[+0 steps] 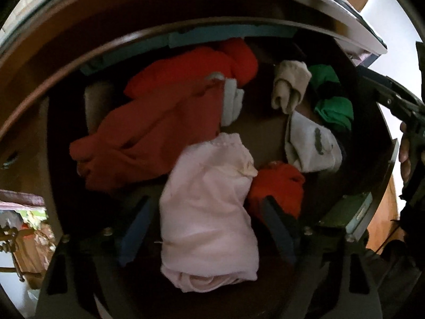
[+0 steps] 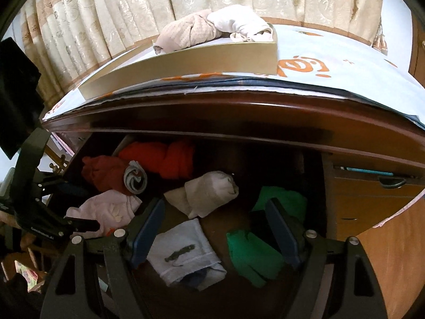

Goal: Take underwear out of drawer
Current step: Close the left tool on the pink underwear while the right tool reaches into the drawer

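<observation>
While pointing steeply down into the open drawer (image 1: 382, 175), left gripper (image 1: 207, 226) straddling a pale pink rolled underwear (image 1: 209, 212), jaws wide either side, contact with the cloth impossible to tell. Red garments (image 1: 159, 122) just beside it, green ones (image 2: 255, 252) at the far side. Right gripper (image 2: 215, 234) spread wide over a white folded piece (image 2: 183, 252), gripping nothing. More underwear (image 2: 212, 26) piled on a tray (image 2: 186, 61) atop the dresser.
</observation>
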`<state>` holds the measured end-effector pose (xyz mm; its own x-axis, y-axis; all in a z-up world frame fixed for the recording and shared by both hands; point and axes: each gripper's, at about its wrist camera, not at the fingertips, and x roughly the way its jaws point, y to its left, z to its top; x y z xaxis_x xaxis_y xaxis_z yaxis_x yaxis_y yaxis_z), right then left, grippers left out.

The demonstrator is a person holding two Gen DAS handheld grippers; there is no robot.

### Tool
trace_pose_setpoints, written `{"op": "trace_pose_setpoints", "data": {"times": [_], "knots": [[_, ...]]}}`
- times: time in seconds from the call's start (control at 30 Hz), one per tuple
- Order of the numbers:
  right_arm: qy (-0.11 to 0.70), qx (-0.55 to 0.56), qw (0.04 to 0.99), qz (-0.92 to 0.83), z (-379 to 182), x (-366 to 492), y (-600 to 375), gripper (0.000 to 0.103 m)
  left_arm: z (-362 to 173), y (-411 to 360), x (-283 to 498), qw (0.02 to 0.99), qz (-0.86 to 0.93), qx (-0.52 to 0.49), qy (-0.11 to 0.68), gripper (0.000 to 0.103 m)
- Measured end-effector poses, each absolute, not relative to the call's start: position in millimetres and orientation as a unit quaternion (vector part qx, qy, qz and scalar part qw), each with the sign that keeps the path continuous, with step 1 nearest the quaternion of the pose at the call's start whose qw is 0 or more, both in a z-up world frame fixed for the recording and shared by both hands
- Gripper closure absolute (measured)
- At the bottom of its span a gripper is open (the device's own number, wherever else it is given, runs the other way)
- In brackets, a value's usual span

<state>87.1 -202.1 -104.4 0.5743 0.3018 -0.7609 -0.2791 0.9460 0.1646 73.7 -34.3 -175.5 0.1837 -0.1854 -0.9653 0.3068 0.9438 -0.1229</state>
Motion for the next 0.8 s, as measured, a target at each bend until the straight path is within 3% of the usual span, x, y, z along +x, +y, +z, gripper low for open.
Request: {"op": "trace_pose_setpoints", "data": {"times": [0.2,0.37,0.43,0.8], "knots": [[0.429,0.002,0.888,0.167,-105.3,87.9,-198.2,0.023,-183.0,-36.4,72.4,0.755,-0.167,0.049,0.632,0.048],[0.428,0.0,0.888,0.169,-104.6,89.3,-196.3,0.023,-181.9,-42.6,68.6,0.757,-0.186,0.066,0.623,0.078],[0.429,-0.002,0.887,0.171,-104.4,89.5,-194.5,0.023,-178.9,-41.7,65.4,0.764,-0.188,0.059,0.614,0.084],[0.422,-0.043,0.885,0.19,-100.6,90.4,-171.4,0.023,-143.4,-16.9,34.7,0.832,-0.175,0.026,0.525,0.087]]}}
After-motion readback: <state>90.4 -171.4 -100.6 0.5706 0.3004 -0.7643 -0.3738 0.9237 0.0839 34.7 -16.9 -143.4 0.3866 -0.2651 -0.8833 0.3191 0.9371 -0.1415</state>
